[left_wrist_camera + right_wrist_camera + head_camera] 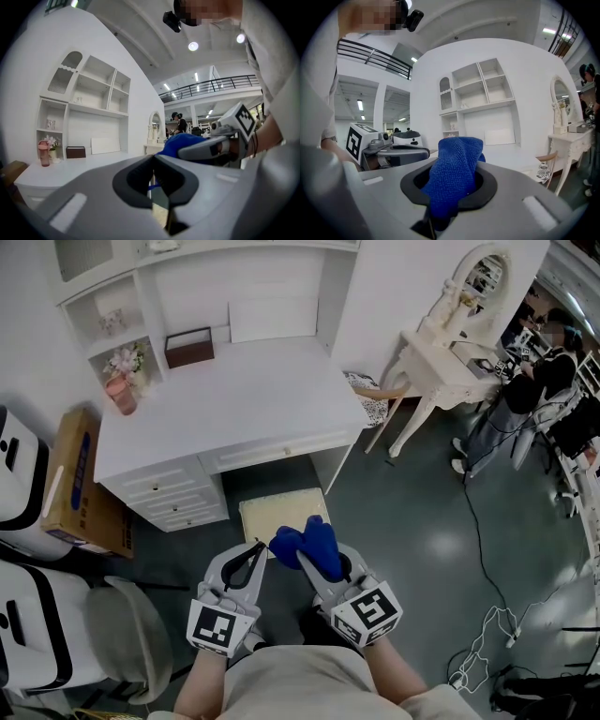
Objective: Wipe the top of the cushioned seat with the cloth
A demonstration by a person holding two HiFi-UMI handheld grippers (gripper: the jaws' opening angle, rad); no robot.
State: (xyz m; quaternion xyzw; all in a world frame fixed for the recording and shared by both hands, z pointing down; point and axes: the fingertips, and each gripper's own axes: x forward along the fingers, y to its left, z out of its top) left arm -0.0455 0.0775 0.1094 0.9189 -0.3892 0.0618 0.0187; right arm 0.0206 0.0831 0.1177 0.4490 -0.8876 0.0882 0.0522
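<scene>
Holding a bunched blue cloth (305, 545) clamped between its jaws, the right gripper (328, 568) hangs in front of the person's waist, with the cloth bulging up and out past the jaw tips. The left gripper (251, 554) sits just beside it at about the same height. Its jaws are closed tip to tip with nothing between them.

The cushioned seat (281, 509) is the cream pad on the floor ahead of both grippers and lower down, in the knee gap of the white desk (225, 395). Its far edge meets the desk front, and the cloth and jaw tips cover its near edge in the head view. The visible top looks a little wider from side to side than from front to back.

The cloth is above the seat's near right part, apart from it and not touching. Both grippers point forward, towards the desk, and lie roughly level. The right one is nearer the seat's middle and carries the cloth, so the wiping probably falls to it. My judgement is that it needs to tip its nose down and drop forward to press the cloth flat on the pad. Wiping has not started yet.
</scene>
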